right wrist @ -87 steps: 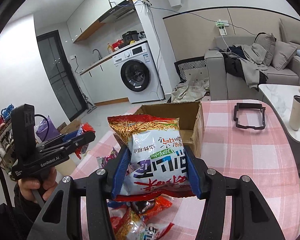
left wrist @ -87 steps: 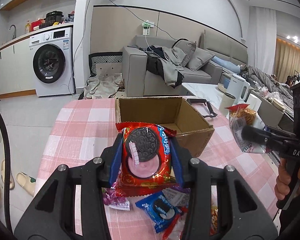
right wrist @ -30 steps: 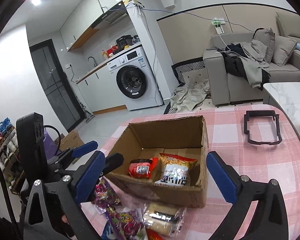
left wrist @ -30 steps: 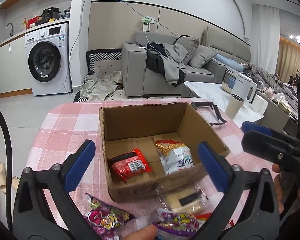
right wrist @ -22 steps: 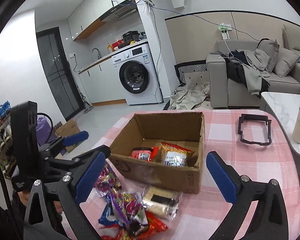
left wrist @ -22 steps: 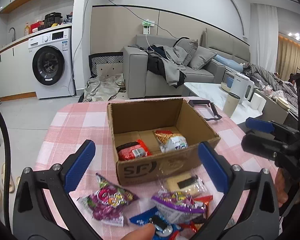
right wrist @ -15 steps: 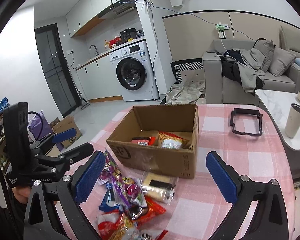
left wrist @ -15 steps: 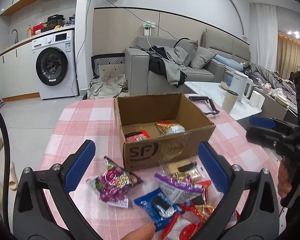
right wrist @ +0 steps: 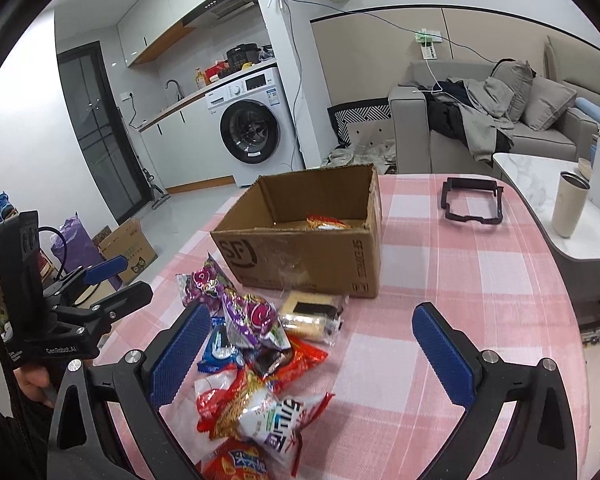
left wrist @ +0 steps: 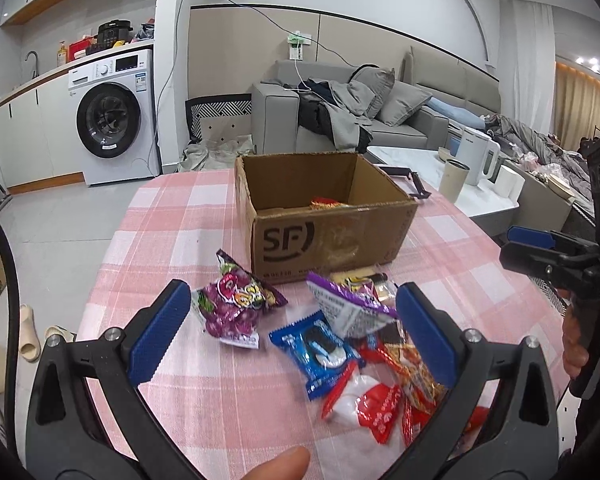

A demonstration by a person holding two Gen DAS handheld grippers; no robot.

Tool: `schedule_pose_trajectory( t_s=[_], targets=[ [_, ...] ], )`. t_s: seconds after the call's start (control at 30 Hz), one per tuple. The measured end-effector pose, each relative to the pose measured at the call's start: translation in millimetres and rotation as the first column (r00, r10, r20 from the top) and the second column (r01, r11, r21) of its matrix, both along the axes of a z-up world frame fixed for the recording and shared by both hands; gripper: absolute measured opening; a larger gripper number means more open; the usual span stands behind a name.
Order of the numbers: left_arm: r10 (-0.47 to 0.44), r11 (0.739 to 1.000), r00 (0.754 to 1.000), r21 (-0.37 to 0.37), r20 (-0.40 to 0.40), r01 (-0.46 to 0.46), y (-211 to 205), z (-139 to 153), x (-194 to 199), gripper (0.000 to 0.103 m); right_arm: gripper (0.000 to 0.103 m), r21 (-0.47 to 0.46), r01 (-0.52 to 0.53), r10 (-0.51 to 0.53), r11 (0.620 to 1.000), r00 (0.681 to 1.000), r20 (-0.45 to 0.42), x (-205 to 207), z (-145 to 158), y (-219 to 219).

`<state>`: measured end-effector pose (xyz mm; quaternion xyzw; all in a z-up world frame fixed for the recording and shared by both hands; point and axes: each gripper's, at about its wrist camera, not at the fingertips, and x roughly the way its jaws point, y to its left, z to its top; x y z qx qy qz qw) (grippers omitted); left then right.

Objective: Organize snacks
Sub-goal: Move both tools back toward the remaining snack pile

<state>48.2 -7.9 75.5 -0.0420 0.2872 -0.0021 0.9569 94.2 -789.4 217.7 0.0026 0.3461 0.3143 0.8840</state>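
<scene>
Inside the SF box (left wrist: 331,236) only a pkt or so shows, most snacks (left wrist: 339,344) piled just in front w/ left gripper (left wrist: 292,336) & right gripper (right wrist: 311,348) both spread wide, empty.

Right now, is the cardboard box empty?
No. The cardboard box stands open-topped, and a red-and-yellow snack packet shows inside over its front wall.

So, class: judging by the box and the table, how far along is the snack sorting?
Just begun. Done: one red-and-yellow packet shows inside the box. In hand: nothing; the left gripper and right gripper are both open and empty. Left: the pile in front of the box, including a purple bag, a blue cookie pack and a noodle bag.
</scene>
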Motion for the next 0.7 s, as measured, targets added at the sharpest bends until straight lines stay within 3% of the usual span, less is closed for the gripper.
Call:
schedule_pose_trajectory(
  t_s=[0.7],
  targets=[
    [-0.026,1.0,0.998,0.0,-0.065,0.026,-22,-35,-39,0.102,0.103,0.004,0.045,-0.044,0.999,0.993,-0.113,-41,-44,-26]
  ],
)
